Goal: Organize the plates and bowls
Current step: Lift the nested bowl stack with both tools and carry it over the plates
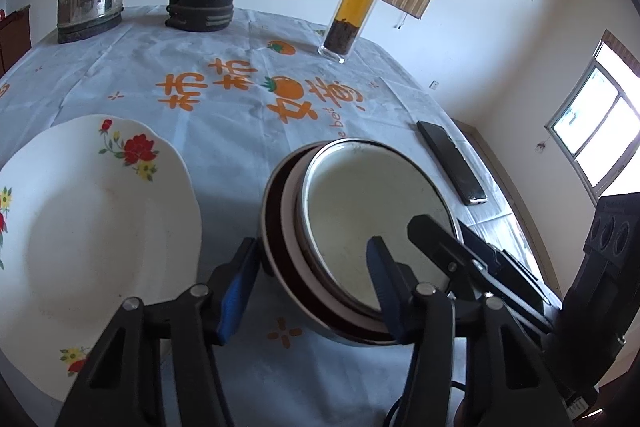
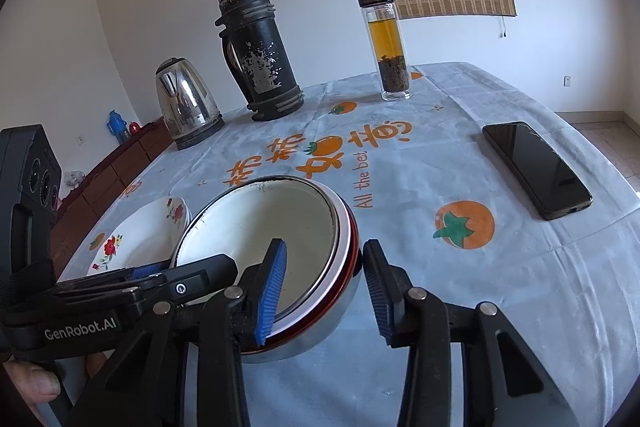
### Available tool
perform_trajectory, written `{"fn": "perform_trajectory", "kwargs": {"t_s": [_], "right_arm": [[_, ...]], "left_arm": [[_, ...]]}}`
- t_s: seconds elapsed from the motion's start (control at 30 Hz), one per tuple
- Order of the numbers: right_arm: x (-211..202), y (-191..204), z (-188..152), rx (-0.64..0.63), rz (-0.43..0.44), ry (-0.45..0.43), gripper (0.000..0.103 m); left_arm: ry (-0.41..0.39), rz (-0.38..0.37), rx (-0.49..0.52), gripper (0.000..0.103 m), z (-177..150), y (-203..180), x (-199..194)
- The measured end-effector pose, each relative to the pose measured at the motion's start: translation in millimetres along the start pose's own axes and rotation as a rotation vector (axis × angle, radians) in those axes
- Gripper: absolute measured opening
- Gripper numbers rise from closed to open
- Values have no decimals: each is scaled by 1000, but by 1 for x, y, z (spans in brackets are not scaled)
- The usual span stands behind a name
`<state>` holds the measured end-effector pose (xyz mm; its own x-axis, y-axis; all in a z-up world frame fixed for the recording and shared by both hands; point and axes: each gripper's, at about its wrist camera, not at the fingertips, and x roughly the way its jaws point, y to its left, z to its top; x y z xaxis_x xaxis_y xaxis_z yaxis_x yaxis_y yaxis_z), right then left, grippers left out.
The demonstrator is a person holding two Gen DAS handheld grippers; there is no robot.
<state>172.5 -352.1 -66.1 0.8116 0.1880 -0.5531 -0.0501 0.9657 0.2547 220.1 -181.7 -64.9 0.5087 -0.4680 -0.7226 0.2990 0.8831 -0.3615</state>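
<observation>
A: Bowls?
B: Stacked bowls sit mid-table, just beside the flowered plate.
A: Fingers?
B: My left gripper and right gripper are both spread, straddling the stack's rim.

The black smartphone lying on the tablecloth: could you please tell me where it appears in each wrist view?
Left wrist view: the black smartphone lies right of centre, beyond the stacked bowls.
Right wrist view: the phone lies at the right, near the table edge.
Shared landmark: the glass tea bottle with amber liquid stands upright behind it.
</observation>
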Motion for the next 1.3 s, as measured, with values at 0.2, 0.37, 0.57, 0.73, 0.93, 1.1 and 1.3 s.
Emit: {"fn": "perform_trajectory", "kwargs": {"t_s": [0.2, 0.37, 0.57, 0.73, 0.93, 1.1, 1.3], "right_arm": [[1, 2, 0, -14, -29, 8, 36], [1, 4, 2, -13, -61, 17, 30], [-3, 3, 6, 6, -67, 12, 28], [-7, 4, 10, 11, -53, -3, 27], [-7, 4, 12, 17, -41, 0, 27], [-9, 11, 14, 0, -41, -7, 27], [-11, 19, 16, -14, -30, -18, 27]], "left_arm": [[-10, 24, 5, 48, -1, -1, 0], [-14, 56, 11, 44, -2, -3, -1], [10, 33, -15, 42, -1, 0, -1], [-6, 25, -21, 42, 0, -1, -9], [-10, 19, -27, 42, 2, 0, -14], [-38, 33, -25, 42, 3, 1, -24], [-84, 55, -16, 42, 4, 1, -36]]}}
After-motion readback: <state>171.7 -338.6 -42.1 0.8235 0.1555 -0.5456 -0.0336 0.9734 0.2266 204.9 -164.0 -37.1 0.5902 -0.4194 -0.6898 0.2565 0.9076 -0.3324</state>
